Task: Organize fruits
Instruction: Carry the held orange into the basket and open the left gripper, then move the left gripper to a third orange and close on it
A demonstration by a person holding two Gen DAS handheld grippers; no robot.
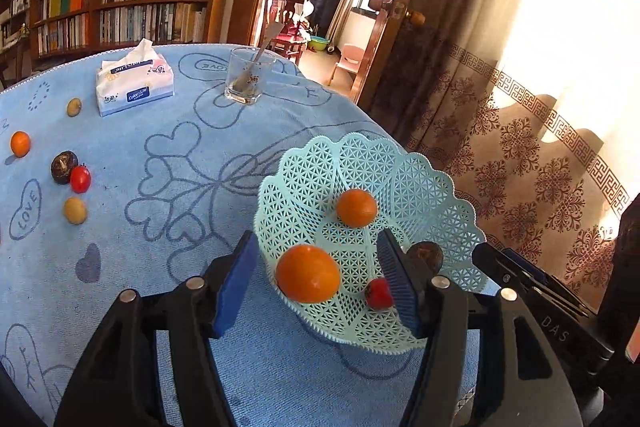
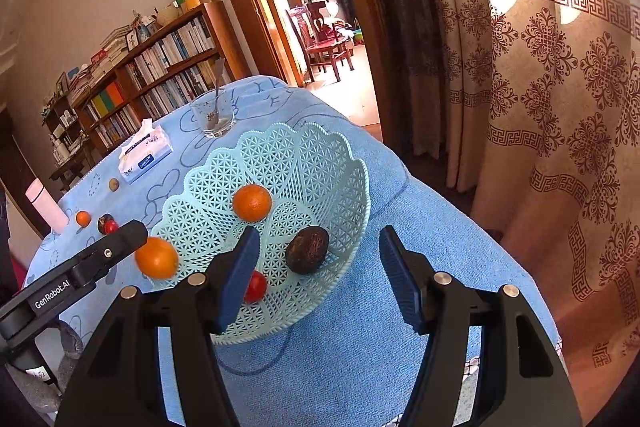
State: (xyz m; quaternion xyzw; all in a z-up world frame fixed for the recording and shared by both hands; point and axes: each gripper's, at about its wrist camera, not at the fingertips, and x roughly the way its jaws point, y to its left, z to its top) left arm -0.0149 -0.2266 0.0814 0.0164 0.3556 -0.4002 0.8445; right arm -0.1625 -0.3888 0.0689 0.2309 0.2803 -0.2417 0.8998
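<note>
Left black two-finger gripper (image 1: 316,285), blue pads: jaws wide, large round orange (image 1: 307,273) loose between them over the near rim of the pale turquoise lattice plastic basket (image 1: 436,195). Right matching gripper (image 2: 318,277): jaws parted, empty. Basket contents: smaller orange (image 1: 356,207), red cherry tomato (image 2: 255,287), dark brown fruit (image 2: 307,249). Beyond, blue towel tablecloth (image 1: 168,259), several loose fruits, tissue pack (image 1: 134,83).

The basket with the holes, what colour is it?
The basket is pale mint green, with a lacy lattice pattern. It shows best in the right wrist view.
</note>
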